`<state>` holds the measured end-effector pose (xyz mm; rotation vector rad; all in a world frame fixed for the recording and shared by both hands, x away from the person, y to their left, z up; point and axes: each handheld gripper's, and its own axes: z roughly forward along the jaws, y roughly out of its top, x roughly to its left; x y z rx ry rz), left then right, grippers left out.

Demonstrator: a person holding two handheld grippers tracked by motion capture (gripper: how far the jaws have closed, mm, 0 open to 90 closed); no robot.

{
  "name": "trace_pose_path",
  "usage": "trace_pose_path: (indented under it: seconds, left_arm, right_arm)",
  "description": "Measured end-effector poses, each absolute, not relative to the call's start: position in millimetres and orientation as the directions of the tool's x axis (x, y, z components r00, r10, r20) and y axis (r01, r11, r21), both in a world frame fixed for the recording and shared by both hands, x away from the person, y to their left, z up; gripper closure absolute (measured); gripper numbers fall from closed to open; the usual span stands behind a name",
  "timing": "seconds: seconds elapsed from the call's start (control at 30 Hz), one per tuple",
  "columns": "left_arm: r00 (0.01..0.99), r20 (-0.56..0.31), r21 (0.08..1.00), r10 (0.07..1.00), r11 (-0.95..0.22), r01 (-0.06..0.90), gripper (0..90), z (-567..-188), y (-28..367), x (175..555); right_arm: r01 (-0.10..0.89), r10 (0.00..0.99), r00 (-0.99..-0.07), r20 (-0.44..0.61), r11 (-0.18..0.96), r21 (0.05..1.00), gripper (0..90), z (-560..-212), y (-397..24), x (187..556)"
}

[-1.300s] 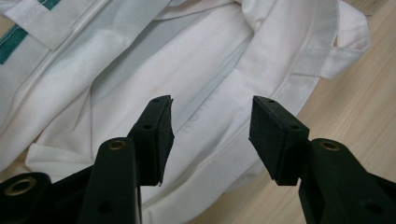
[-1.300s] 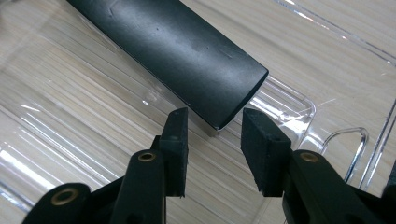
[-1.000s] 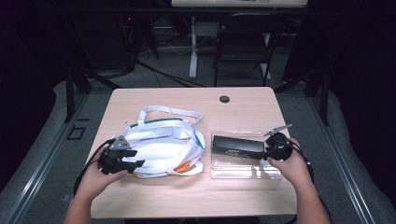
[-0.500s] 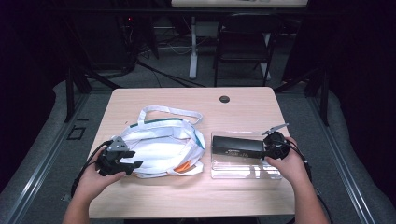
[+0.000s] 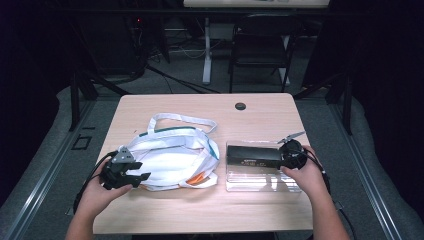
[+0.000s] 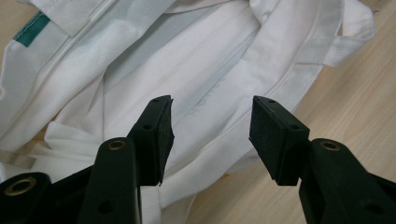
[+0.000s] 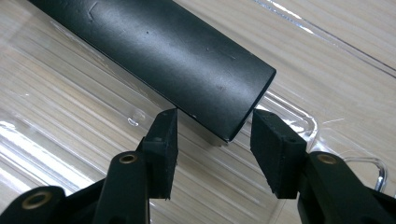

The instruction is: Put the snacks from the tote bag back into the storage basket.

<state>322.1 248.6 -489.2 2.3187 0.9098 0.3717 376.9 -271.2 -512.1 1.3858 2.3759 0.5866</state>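
At the left of the surface (image 5: 165, 215) I had the left gripper (image 5: 131, 176) at the near left edge of the white cloth bag (image 5: 175, 157). In the left gripper view its jaws stood spread, hanging over the bag's folds with nothing pinched between them; I could not tell whether the pads brushed the cloth. The bag lay crumpled on the left half of the surface, one strap looped toward the far side, a green trim along its rim and a bit of orange showing at its near right edge.

To the right of the bag, just beside it, sat the clear plastic tray (image 5: 260, 182), and in its far part lay the long black box (image 5: 252, 156), stretched left to right. I had the right gripper (image 5: 286, 159) at the right end of that box. Its jaws had just been opening, and in the right gripper view they stood spread on either side of the box's end corner, the pads not pressing on it. The box rested on the ribbed floor of the tray.

A small dark round cap (image 5: 240, 106) sat in the surface at its far edge, well apart from both.
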Motion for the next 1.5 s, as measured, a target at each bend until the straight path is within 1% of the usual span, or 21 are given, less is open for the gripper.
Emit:
trace_pose_path:
  seconds: [0.63, 1.5]
  left_arm:
    - [0.713, 0.035, 0.634, 0.7, -0.567, 0.526, 49.2, -490.1, 254.1, 318.4]
    - [0.708, 0.043, 0.631, 0.705, -0.569, 0.528, 49.0, -490.8, 253.5, 318.4]
  right_arm:
    - [0.729, 0.884, -0.452, -0.12, 0.444, 0.522, 49.7, -514.9, -265.7, 383.1]
    - [0.729, 0.897, -0.43, -0.102, 0.412, 0.546, 48.9, -518.2, -262.8, 385.1]
